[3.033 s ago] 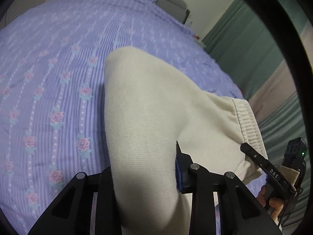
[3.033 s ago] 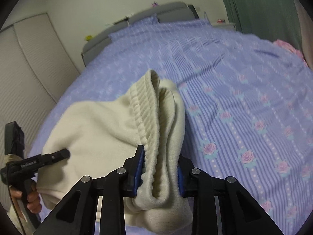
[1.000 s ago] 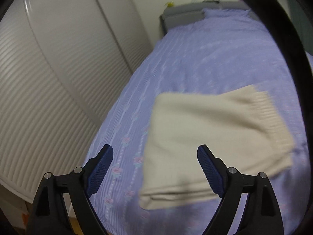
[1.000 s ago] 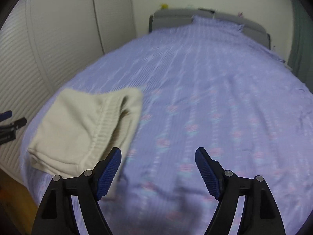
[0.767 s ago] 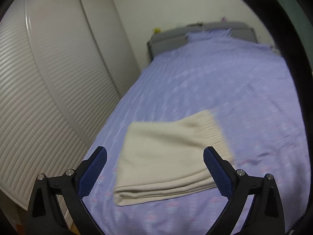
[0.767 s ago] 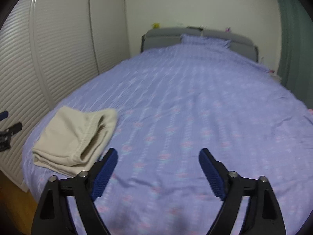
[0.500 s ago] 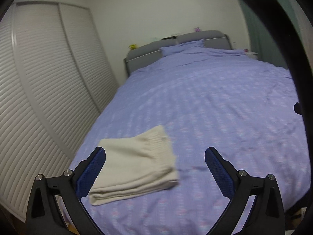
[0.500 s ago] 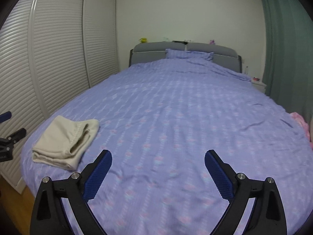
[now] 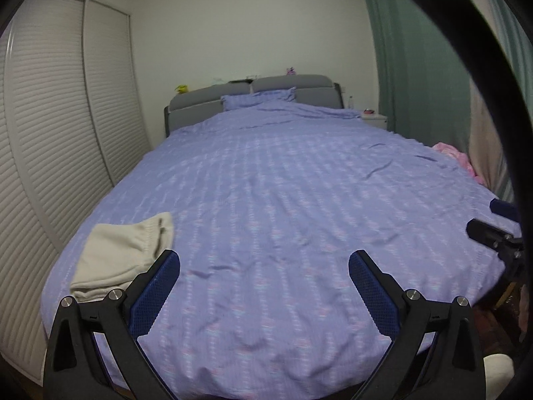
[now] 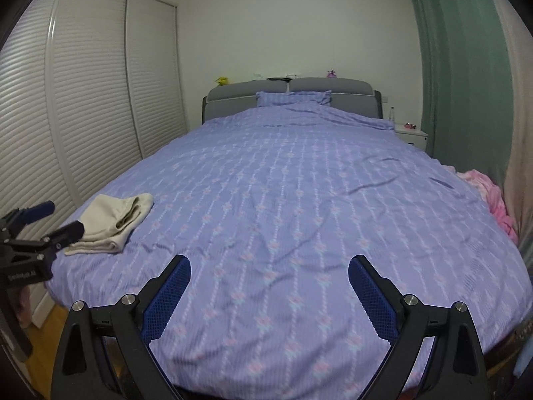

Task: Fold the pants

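The cream pants (image 9: pixel 123 253) lie folded into a compact stack near the left front corner of the purple bedspread (image 9: pixel 283 183); the right wrist view shows the pants (image 10: pixel 115 221) at far left. My left gripper (image 9: pixel 265 256) hangs open above the foot of the bed, nothing between its blue pads, and its left finger overlaps the stack's near edge in the picture. My right gripper (image 10: pixel 269 261) is open too, well to the right of the pants, holding nothing. Each gripper appears at the edge of the other's view.
White louvred wardrobe doors (image 10: pixel 66 100) run along the bed's left side. A grey headboard (image 10: pixel 293 91) and pillow are at the far end. A pink cloth (image 10: pixel 493 196) lies at the right edge, by green curtains (image 10: pixel 459 66) and a white nightstand (image 10: pixel 411 135).
Both grippers let go of the pants, opened wide and drew back and up from the bed. The folded stack now lies small at the left corner, and the views swung toward the headboard.
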